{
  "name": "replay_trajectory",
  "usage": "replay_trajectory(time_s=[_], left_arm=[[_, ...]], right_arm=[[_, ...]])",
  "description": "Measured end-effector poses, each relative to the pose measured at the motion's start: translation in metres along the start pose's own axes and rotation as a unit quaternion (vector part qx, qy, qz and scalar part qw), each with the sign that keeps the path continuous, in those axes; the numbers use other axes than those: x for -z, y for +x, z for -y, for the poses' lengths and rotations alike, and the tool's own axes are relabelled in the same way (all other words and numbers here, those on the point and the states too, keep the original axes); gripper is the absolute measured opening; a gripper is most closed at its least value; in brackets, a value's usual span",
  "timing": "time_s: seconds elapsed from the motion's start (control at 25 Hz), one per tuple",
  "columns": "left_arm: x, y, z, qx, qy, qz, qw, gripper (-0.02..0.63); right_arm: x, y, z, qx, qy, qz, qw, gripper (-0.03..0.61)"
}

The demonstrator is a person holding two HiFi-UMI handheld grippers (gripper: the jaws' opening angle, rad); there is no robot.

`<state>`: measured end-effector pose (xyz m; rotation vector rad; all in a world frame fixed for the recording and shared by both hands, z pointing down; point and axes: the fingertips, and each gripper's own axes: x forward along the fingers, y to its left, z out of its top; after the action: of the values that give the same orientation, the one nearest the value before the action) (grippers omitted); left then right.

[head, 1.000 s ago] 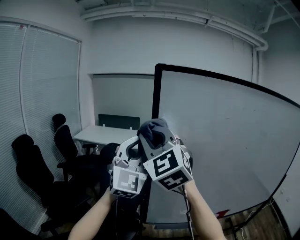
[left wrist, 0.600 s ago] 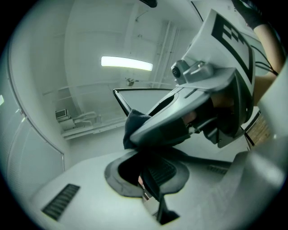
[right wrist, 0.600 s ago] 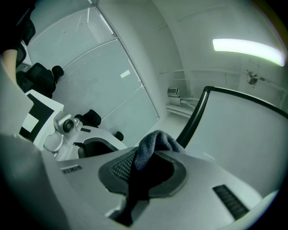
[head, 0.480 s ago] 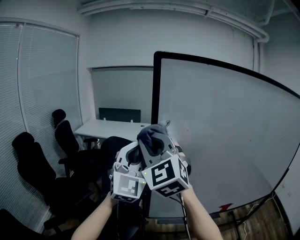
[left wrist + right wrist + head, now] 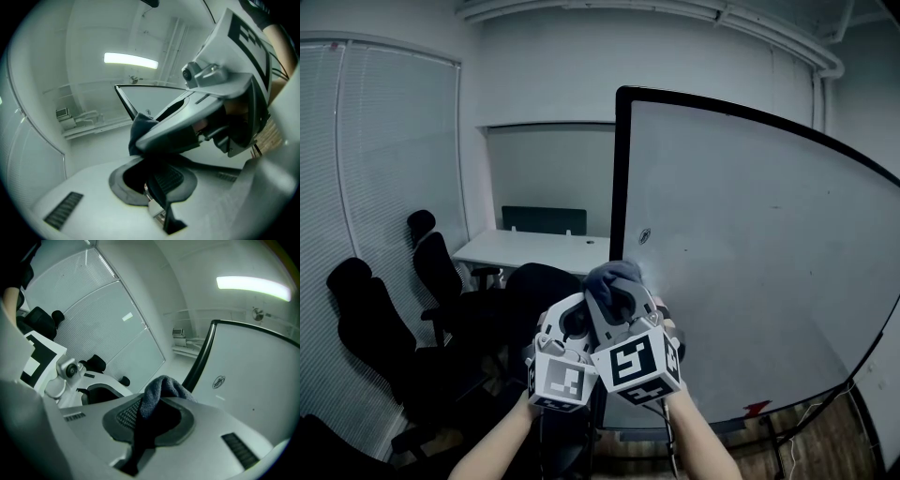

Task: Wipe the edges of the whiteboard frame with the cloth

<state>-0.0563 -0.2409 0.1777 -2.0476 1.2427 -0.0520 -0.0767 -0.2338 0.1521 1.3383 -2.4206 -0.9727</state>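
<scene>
Now poised at the whiteboard frame (image 5: 622,187), the right gripper (image 5: 615,298) is clamped on a bunched grey cloth (image 5: 613,276), which pokes up out of its jaws. Judged from the head view, the cloth sits low against the frame's left upright, near it or just touching; contact cannot be told. That black upright runs vertically and rises well above the cloth, so the coming wipe looks to be a stroke up along this edge. In the right gripper view the frame stands just beyond and to the right of the cloth.

The left gripper (image 5: 570,323) rides tight beside the right one, on the side away from the frame. Its jaws are closed together with nothing between them. The right hand is therefore the nearer to the frame and the one placed to do the work. Office chairs (image 5: 431,272) stand well to the left of the frame.
</scene>
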Motion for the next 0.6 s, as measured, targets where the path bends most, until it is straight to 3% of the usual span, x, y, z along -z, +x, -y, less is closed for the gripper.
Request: replay_trajectory(time_s=[0.28, 0.6], left_arm=[[0.03, -0.012, 0.019, 0.012, -0.024, -0.014, 0.9995, 0.031], [0.052, -0.022, 0.037, 0.023, -0.023, -0.038, 0.9987, 0.031]], right_arm=[[0.024, -0.002, -0.023, -0.005, 0.017, -0.013, 1.0, 0.055], [0.049, -0.005, -0.043, -0.016, 0.044, -0.029, 0.999, 0.054]])
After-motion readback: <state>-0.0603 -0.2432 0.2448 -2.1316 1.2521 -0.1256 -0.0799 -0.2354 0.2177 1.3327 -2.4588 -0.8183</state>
